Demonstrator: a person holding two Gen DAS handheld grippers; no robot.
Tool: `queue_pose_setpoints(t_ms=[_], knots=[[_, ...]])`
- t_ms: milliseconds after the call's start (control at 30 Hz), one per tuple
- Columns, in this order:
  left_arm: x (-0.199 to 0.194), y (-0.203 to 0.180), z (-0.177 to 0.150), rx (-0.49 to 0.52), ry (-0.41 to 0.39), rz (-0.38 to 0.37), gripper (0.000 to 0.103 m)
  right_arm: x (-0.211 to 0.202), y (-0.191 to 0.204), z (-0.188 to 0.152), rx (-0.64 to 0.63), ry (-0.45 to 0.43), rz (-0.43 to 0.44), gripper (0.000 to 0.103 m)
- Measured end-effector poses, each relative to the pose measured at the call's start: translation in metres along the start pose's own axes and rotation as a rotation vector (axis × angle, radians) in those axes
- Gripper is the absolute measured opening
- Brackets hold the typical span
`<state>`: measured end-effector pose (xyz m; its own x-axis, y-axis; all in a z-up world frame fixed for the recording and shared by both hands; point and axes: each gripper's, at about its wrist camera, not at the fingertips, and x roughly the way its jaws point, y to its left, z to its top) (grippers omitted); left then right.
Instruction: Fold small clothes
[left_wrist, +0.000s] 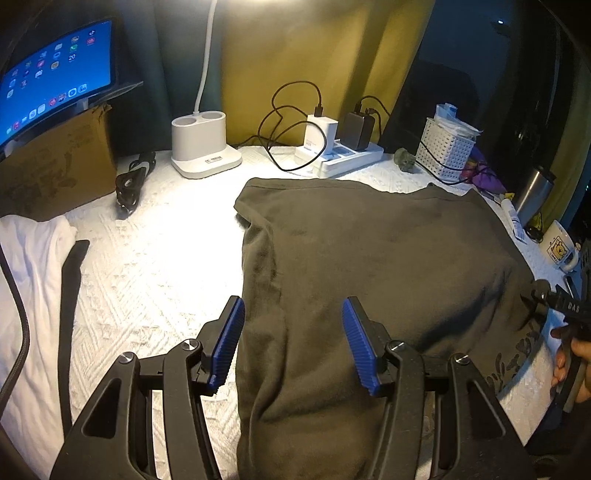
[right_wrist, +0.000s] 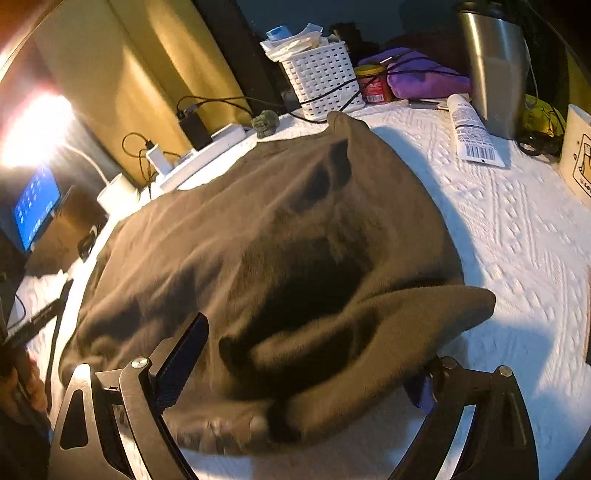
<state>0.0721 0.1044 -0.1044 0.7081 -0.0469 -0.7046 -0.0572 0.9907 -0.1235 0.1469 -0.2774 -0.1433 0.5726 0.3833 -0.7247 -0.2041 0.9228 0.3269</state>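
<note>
The dark shirt (left_wrist: 369, 258) lies on the white bench (left_wrist: 147, 266). The left gripper (left_wrist: 293, 332) jaws are spread wide over it. The shirt hides the right gripper (right_wrist: 306, 373) jaws; cannot tell their grip.

We count one dark olive-brown fabric garment (left_wrist: 369, 266), one white folded cloth (left_wrist: 33, 280), one blue-screened tablet (left_wrist: 55, 74), one brown cardboard box (left_wrist: 55, 166), one white plastic lamp base (left_wrist: 203, 146), two plug-in chargers, one white (left_wrist: 320, 134) and one black (left_wrist: 357, 130), one white perforated basket (left_wrist: 443, 151), one steel tumbler (right_wrist: 493, 66), one white squeeze tube (right_wrist: 471, 131), one red jar (right_wrist: 375, 86) and two black grippers with blue pads, left (left_wrist: 293, 332) and right (right_wrist: 310, 354)
</note>
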Motion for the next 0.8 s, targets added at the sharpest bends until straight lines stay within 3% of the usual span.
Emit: queue_pose_setpoints(t_ms=[467, 533, 600, 667, 700, 800], knots=[[0.019, 0.013, 0.011, -0.017, 0.009, -0.013, 0.055, 0.043, 0.023, 0.035, 0.01, -0.045, 0.026, 0.094], [0.022, 0.016, 0.012, -0.023, 0.011, -0.017, 0.055, 0.049, 0.03, 0.037, -0.017, -0.047, 0.01, 0.069], [0.024, 0.016, 0.013, -0.023, 0.011, -0.019, 0.055, 0.056, 0.034, 0.039, -0.037, -0.044, -0.001, 0.052], [0.027, 0.016, 0.014, -0.02, 0.013, -0.025, 0.055, 0.059, 0.035, 0.041, -0.048, -0.036, 0.006, 0.042], [0.028, 0.016, 0.015, -0.015, 0.013, -0.028, 0.055, 0.06, 0.036, 0.042, -0.057, -0.03, 0.014, 0.032], [0.03, 0.015, 0.016, -0.001, 0.011, -0.03, 0.055, 0.058, 0.041, 0.045, -0.076, -0.031, 0.041, 0.025]])
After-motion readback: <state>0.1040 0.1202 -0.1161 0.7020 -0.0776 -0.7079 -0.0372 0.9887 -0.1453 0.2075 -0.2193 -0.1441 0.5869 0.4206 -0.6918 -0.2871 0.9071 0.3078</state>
